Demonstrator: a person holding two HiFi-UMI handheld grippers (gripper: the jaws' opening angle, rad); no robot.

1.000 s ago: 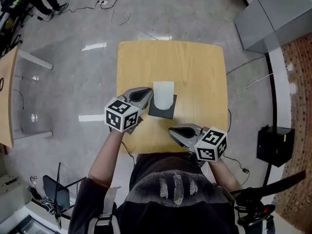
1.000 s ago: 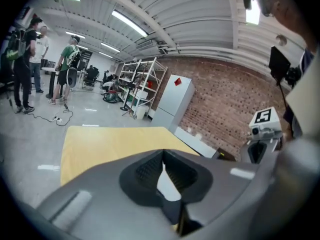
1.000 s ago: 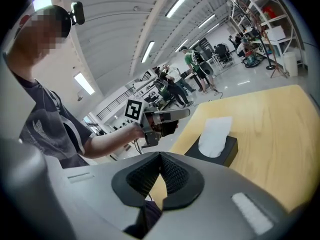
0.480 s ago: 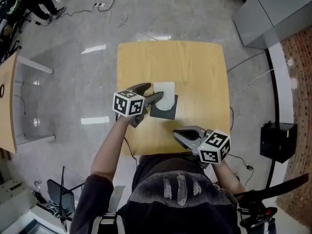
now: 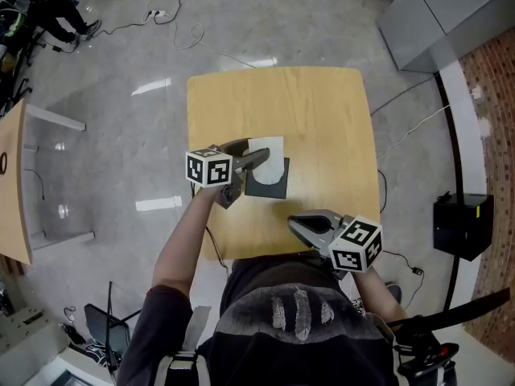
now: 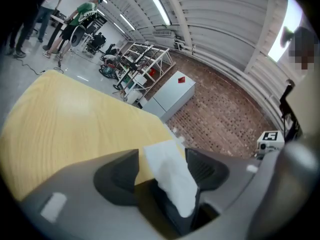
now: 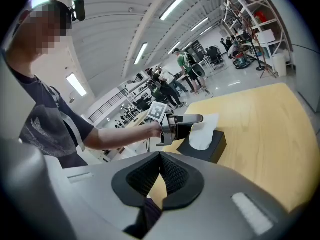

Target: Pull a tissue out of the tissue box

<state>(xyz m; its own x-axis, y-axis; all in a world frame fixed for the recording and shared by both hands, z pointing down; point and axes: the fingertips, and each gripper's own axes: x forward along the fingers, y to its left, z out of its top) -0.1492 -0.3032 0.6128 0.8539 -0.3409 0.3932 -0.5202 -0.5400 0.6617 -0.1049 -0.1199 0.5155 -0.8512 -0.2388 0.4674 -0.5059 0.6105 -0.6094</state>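
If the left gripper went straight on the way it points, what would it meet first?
Probably the tissue standing from the tissue box: it sits between the left gripper's jaws, which have just been opening.

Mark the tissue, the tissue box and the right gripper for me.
tissue [image 6: 172, 176], left gripper view: middle of the upright white sheet.
tissue box [image 7: 215, 148], right gripper view: its black side wall.
right gripper [image 7: 160, 155], right gripper view: where its closed fingertips meet.
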